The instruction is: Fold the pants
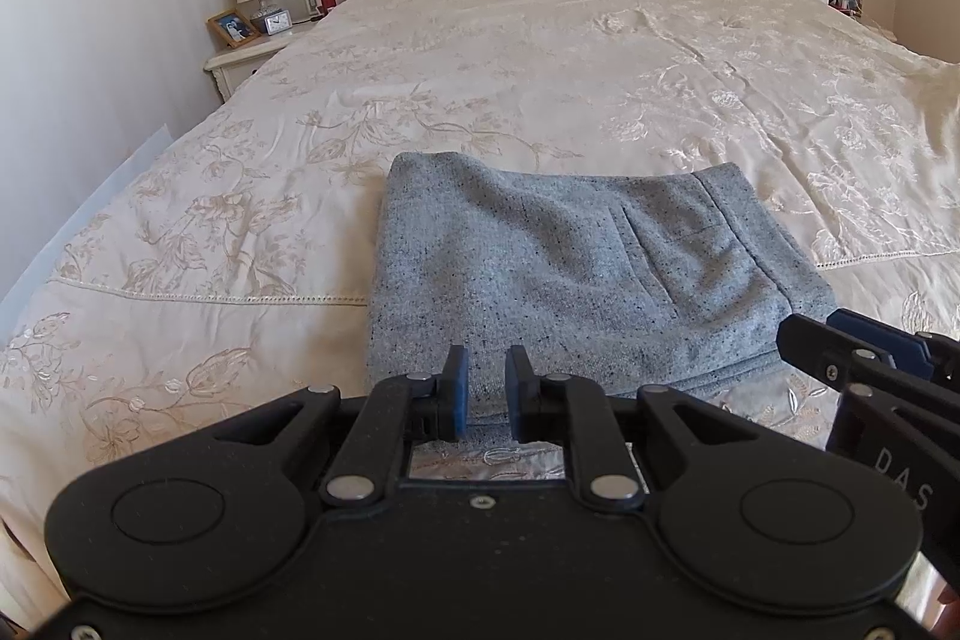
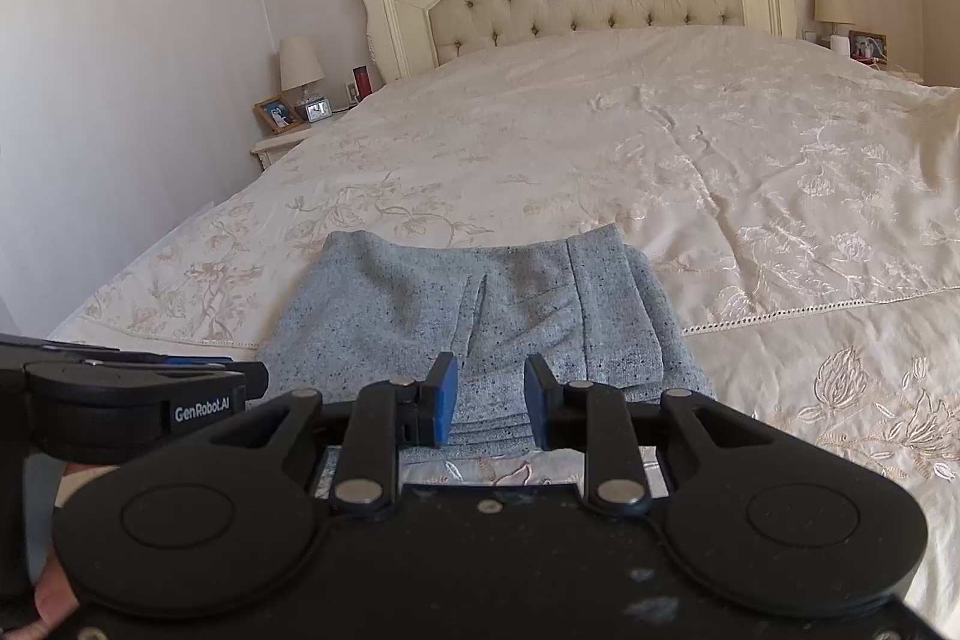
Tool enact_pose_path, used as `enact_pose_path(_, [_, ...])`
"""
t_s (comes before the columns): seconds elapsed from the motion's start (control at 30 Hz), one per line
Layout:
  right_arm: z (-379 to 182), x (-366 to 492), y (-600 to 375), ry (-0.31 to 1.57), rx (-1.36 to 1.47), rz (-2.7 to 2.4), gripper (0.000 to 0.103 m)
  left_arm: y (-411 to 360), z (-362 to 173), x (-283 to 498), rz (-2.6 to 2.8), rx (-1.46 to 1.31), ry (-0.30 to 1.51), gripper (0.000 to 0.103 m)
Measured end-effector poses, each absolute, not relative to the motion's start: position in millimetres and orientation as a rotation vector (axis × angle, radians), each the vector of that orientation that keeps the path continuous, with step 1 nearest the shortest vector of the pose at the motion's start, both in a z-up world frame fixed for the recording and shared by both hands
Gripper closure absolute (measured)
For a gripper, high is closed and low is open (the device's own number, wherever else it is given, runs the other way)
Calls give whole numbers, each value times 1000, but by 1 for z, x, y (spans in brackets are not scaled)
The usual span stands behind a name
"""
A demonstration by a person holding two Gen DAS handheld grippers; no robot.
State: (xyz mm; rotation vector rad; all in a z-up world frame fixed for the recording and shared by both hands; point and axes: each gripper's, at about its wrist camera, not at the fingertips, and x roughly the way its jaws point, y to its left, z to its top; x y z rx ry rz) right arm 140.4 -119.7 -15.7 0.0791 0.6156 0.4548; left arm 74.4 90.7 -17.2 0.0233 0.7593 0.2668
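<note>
While both grippers hover with jaws partly apart and nothing between the pads, risk sits at the near edge of the pants (image 1: pixel 558 274). Left gripper (image 1: pixel 486 391): narrow gap, empty; a pinch here could catch only the top layer and peel the stack open. Right gripper (image 2: pixel 491 400): slightly wider gap, empty; a low pinch could snag the bedspread (image 2: pixel 750 220). Pants: grey, folded into a compact stack, lying just beyond both sets of fingertips.

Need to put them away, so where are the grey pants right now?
The folded grey pants lie on the cream bedspread near the bed's foot, just beyond both grippers.
</note>
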Motion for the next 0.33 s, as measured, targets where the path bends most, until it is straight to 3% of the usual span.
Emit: enact_pose_path(0.33, [-21, 144, -120, 625, 84, 455, 76, 90, -20, 76, 270, 38, 761, 80])
